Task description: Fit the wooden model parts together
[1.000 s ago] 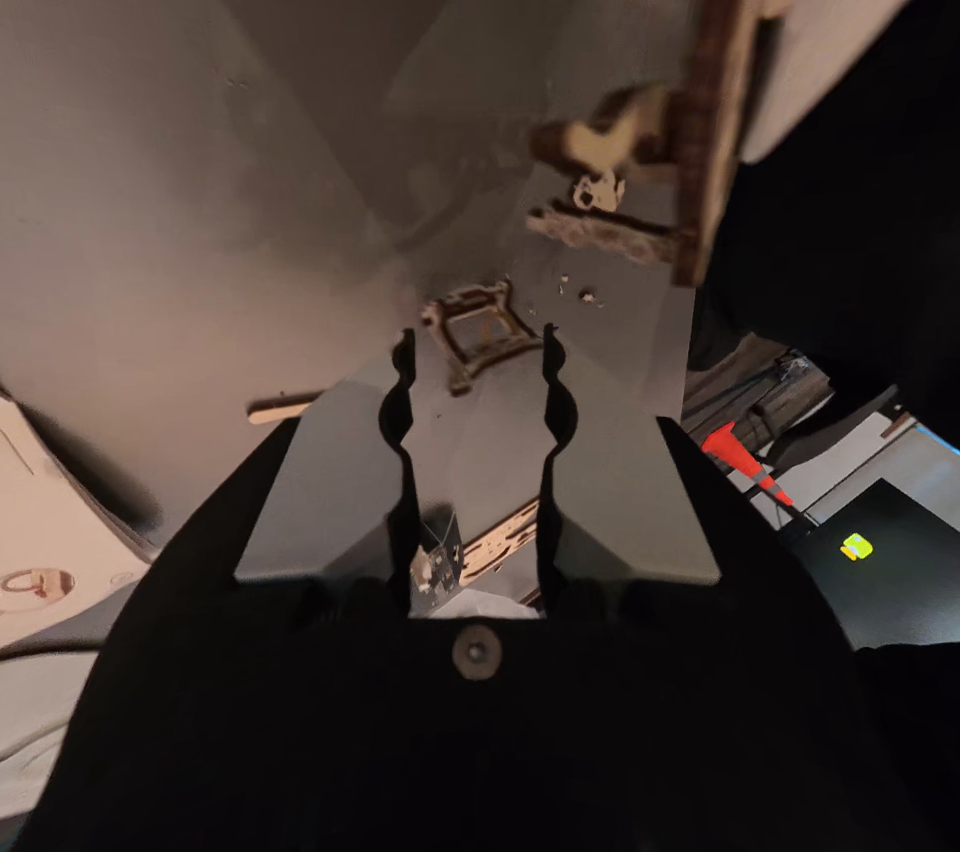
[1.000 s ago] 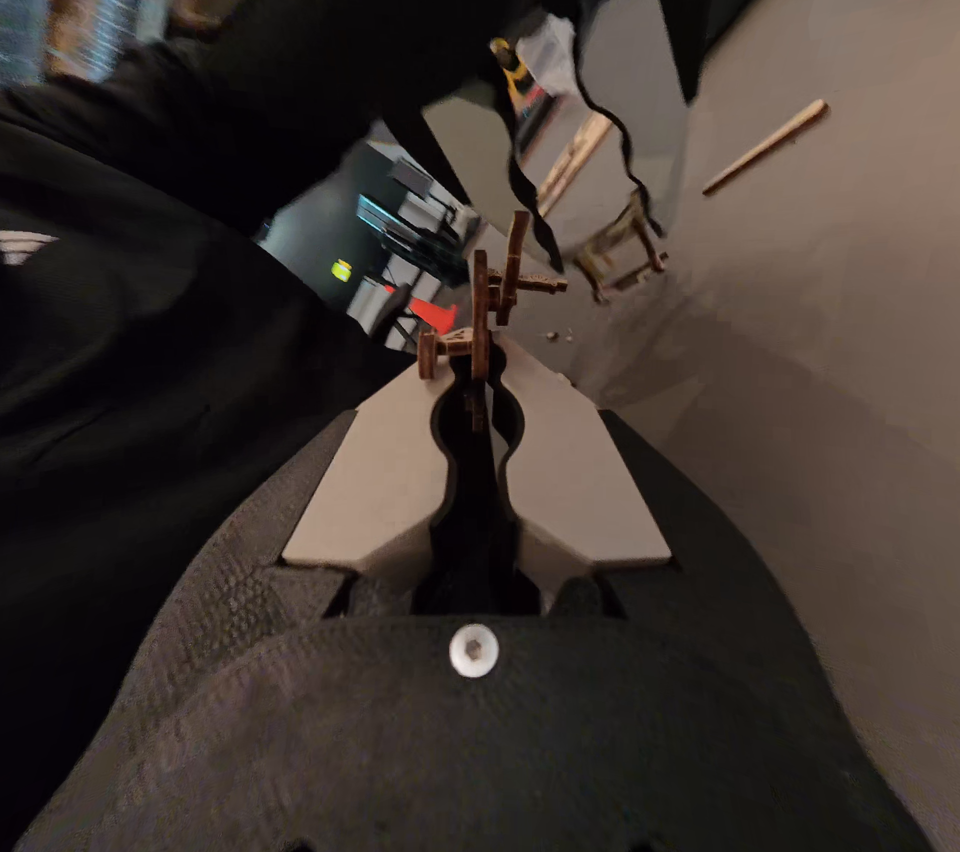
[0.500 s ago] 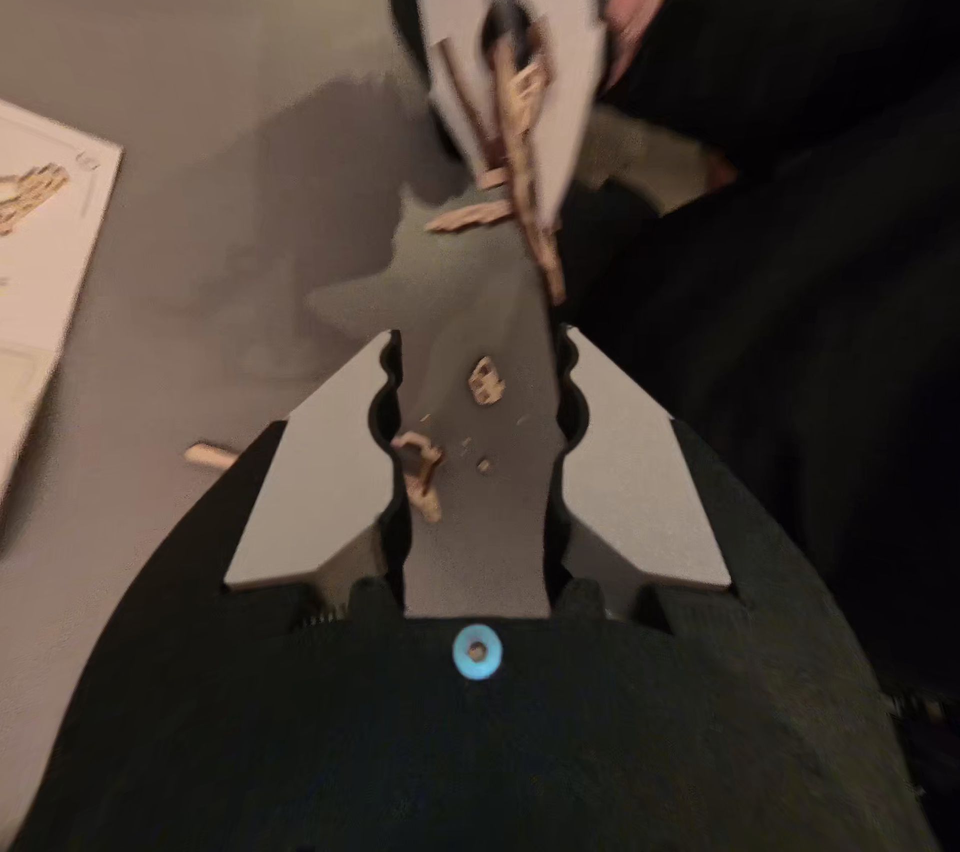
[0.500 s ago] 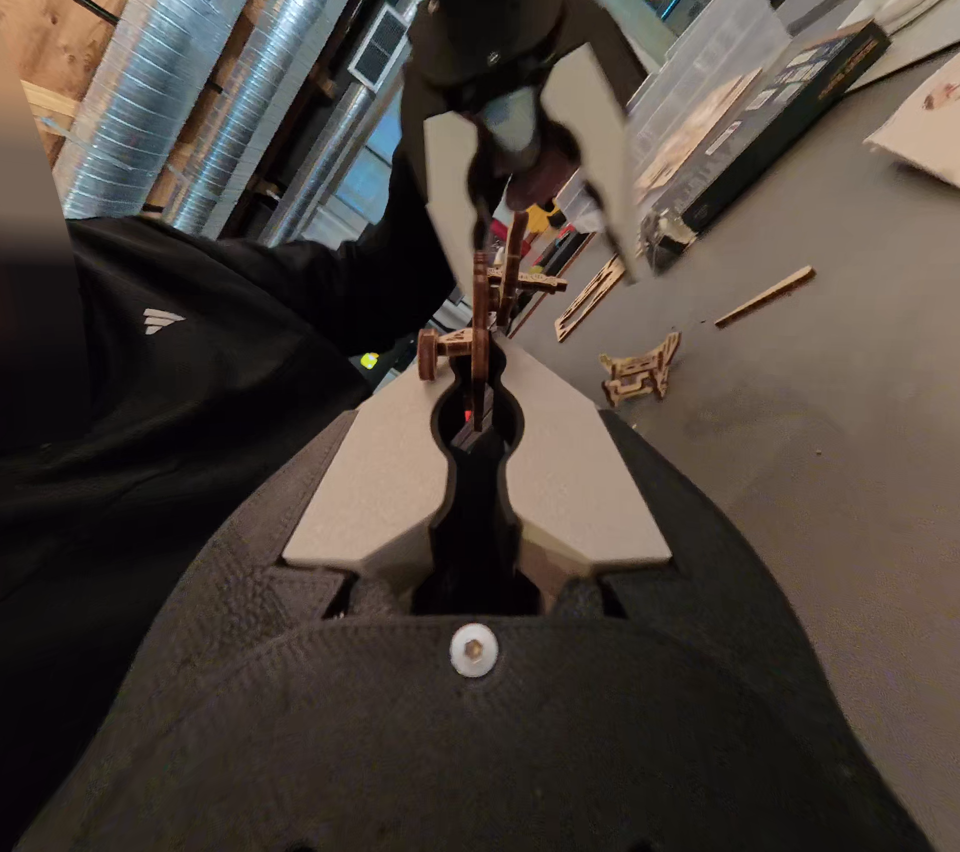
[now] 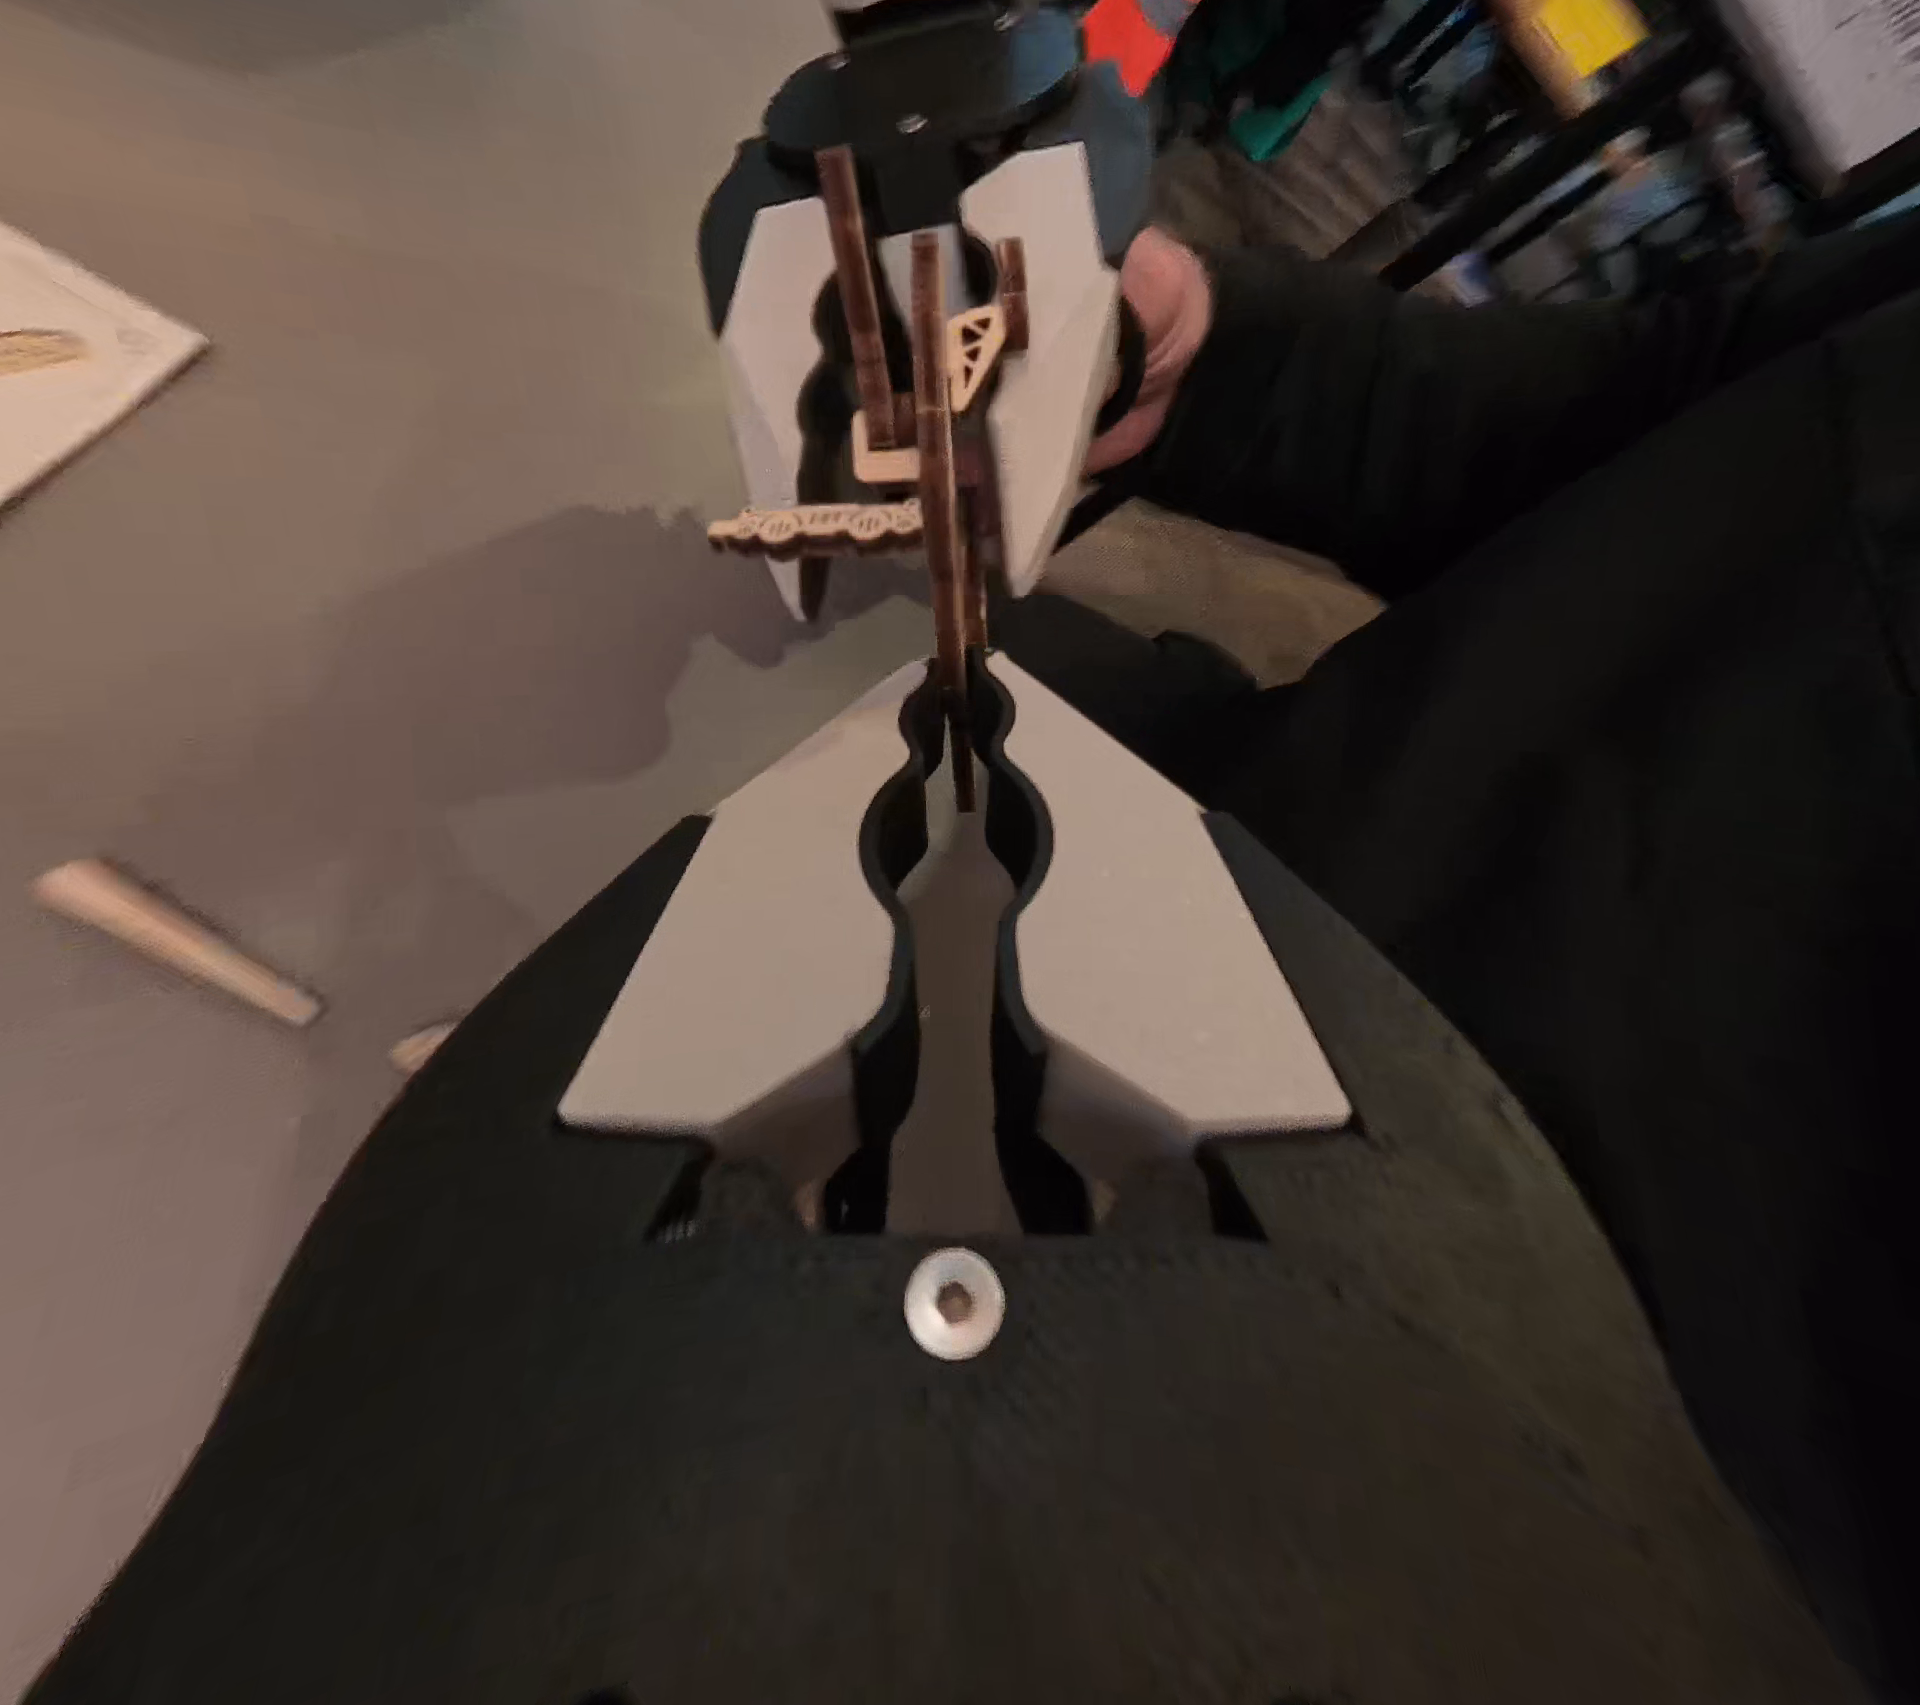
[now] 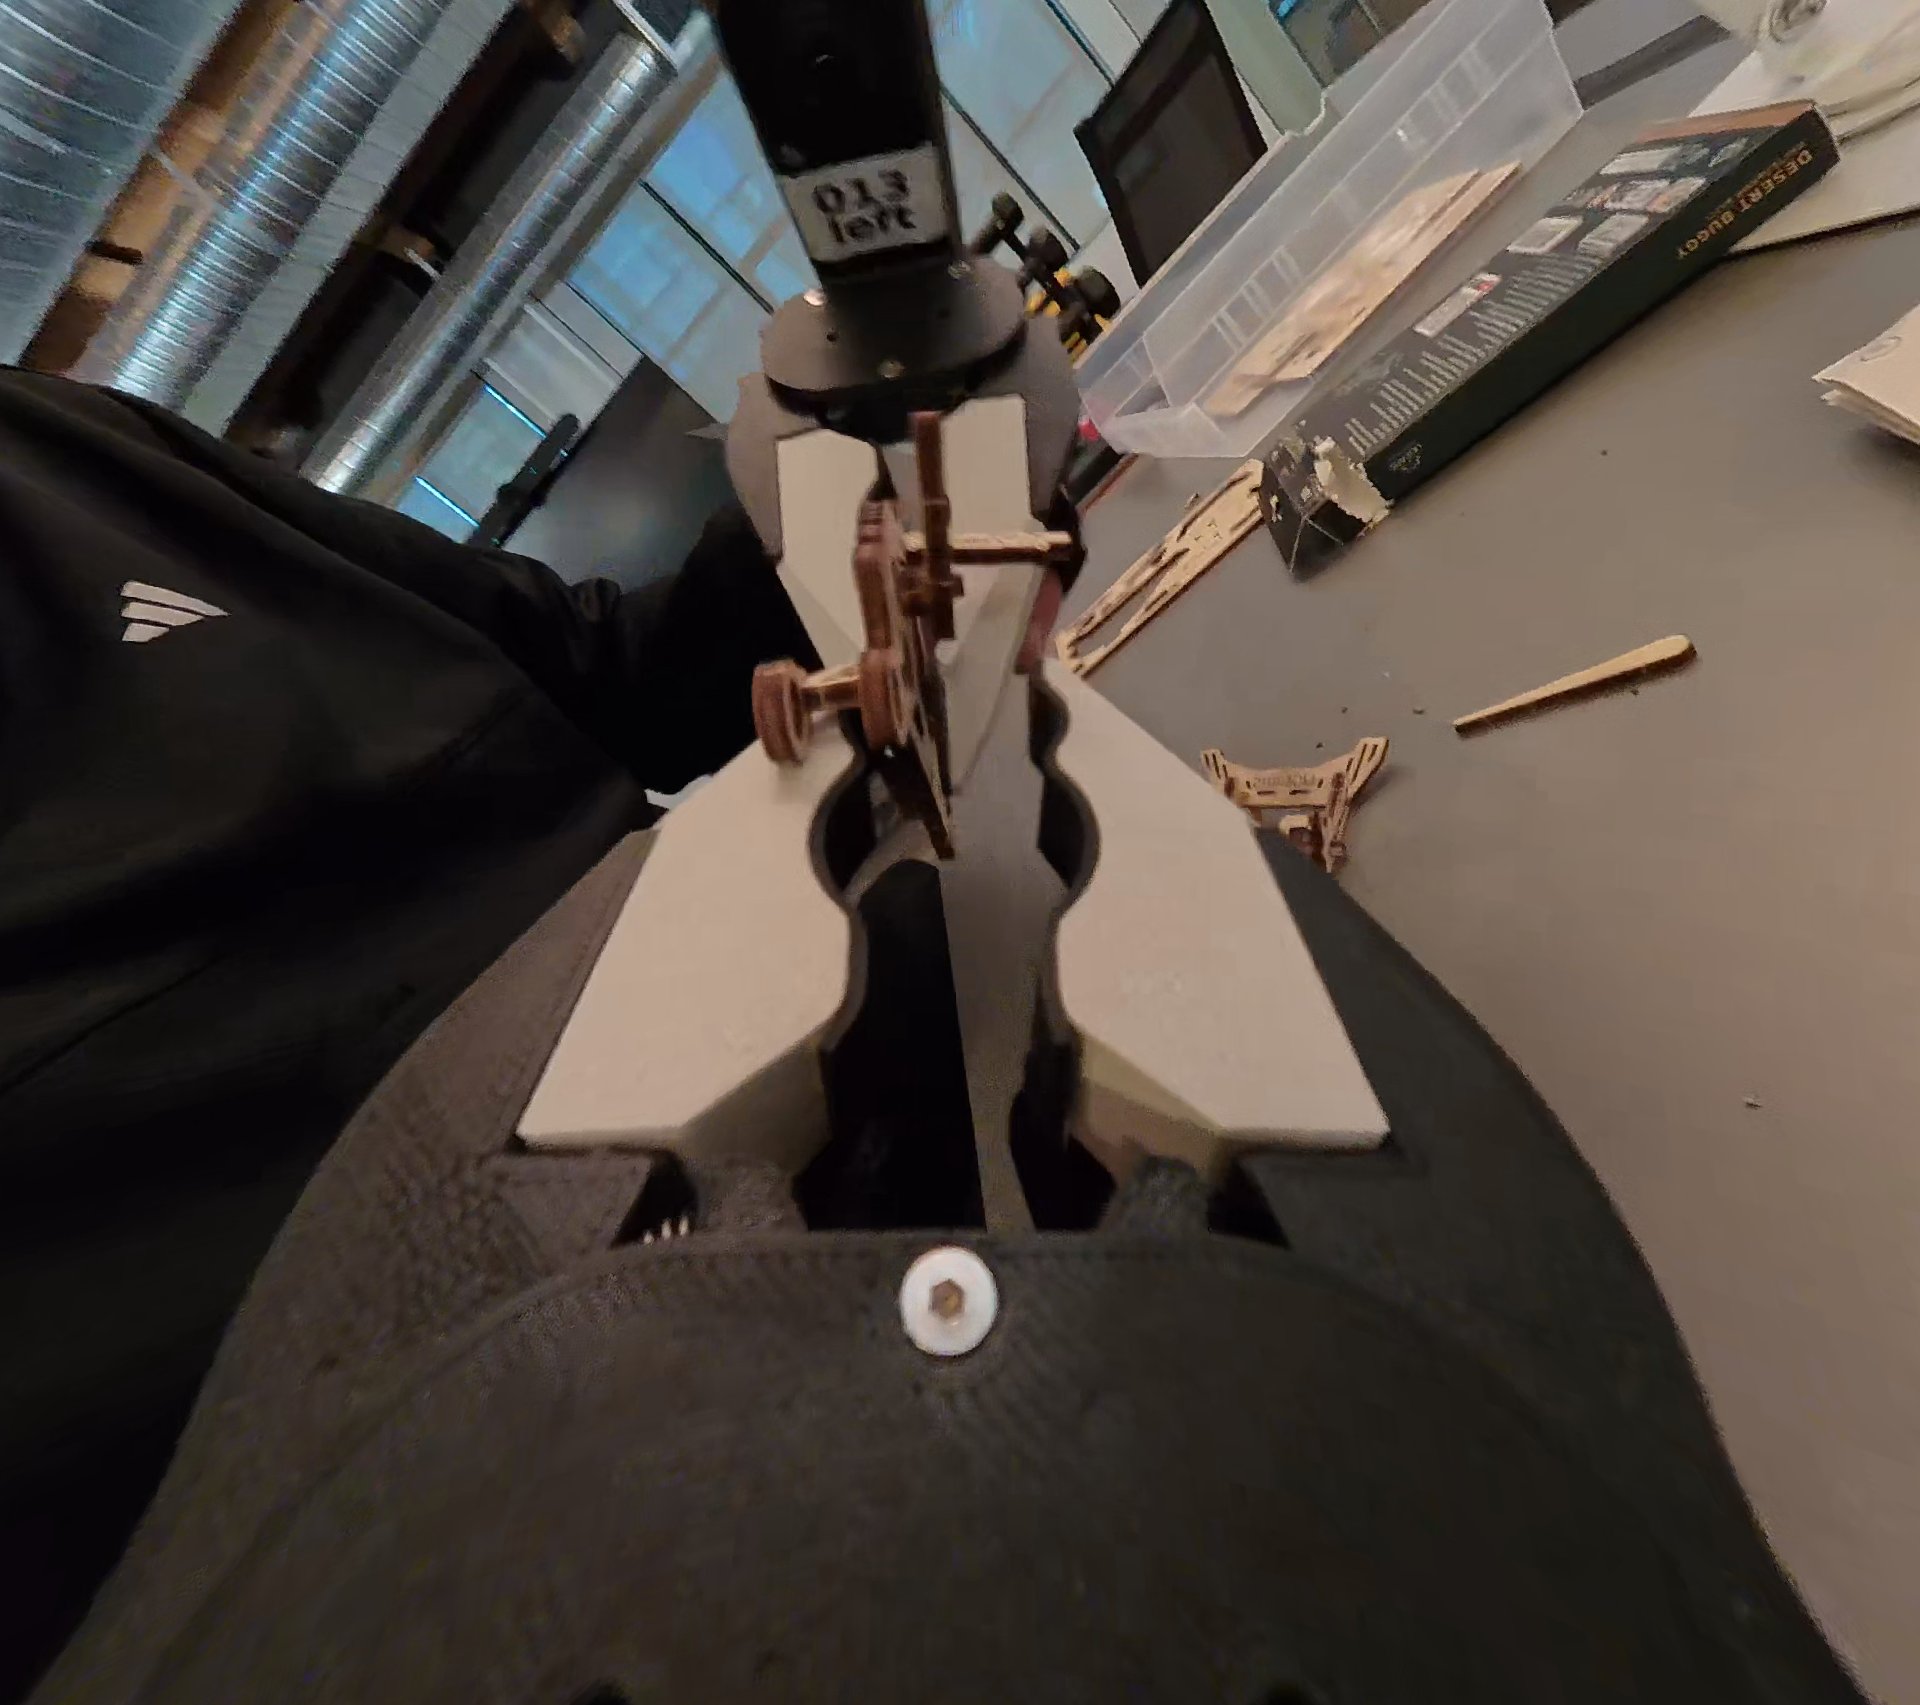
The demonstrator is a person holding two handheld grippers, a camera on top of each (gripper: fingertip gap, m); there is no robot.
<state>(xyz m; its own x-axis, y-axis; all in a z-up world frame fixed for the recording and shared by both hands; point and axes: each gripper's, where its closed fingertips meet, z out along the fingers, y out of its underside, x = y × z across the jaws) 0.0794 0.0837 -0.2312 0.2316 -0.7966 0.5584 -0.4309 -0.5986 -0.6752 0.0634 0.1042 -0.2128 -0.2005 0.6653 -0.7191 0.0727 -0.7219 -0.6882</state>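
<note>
From the left wrist view, the left gripper (image 5: 956, 689) is clenched on the lower edge of the wooden model (image 5: 940, 450), a thin plate that rises straight ahead into the right gripper (image 5: 904, 585) facing it.

From the right wrist view, the right gripper (image 6: 951, 720) looks slack around the wooden model (image 6: 899, 658), though I can't be sure. It seems light, stiff and brittle; I'd grip the flat plate, not the pegs.

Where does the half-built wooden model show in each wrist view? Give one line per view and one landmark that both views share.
Left wrist view: wooden model, upper centre, between the left gripper and the right gripper facing it.
Right wrist view: also upper centre, ahead of the right gripper's tips.
Shared landmark: the loose wooden stick on the grey table.
</note>
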